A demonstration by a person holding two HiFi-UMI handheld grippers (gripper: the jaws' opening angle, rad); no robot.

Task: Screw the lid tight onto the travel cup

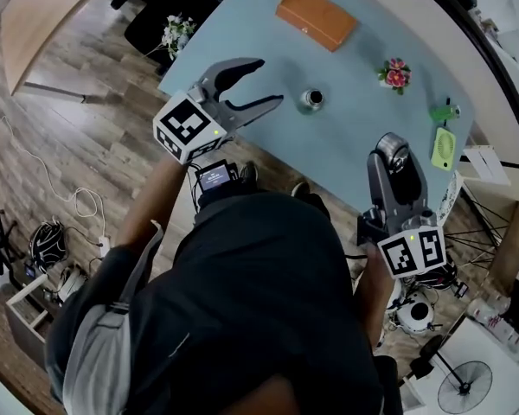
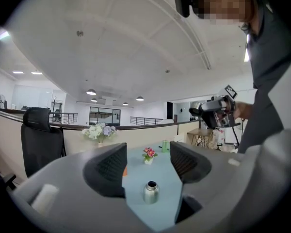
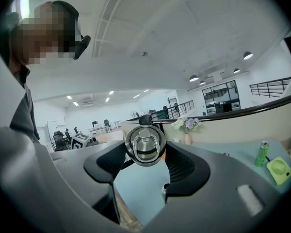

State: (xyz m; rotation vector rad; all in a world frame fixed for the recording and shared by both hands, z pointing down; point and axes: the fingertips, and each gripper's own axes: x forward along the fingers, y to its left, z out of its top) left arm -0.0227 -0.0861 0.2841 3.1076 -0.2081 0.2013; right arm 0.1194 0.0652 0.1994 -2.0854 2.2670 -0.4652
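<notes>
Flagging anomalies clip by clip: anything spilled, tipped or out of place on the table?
Nothing stands out. The travel cup stands upright and uncapped on the table, no spill around it; its lid is held in the right hand-held gripper.

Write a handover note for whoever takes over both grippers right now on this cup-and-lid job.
Left gripper: open, empty, held up by the table's near edge, aimed toward the cup.
Right gripper: shut on the lid, in the air, apart from the cup.
Cup: upright on the table, mouth open, nothing touching it.
Done: lid is in the grip.
Left: probably steady the cup, set the lid on, screw it tight.
</notes>
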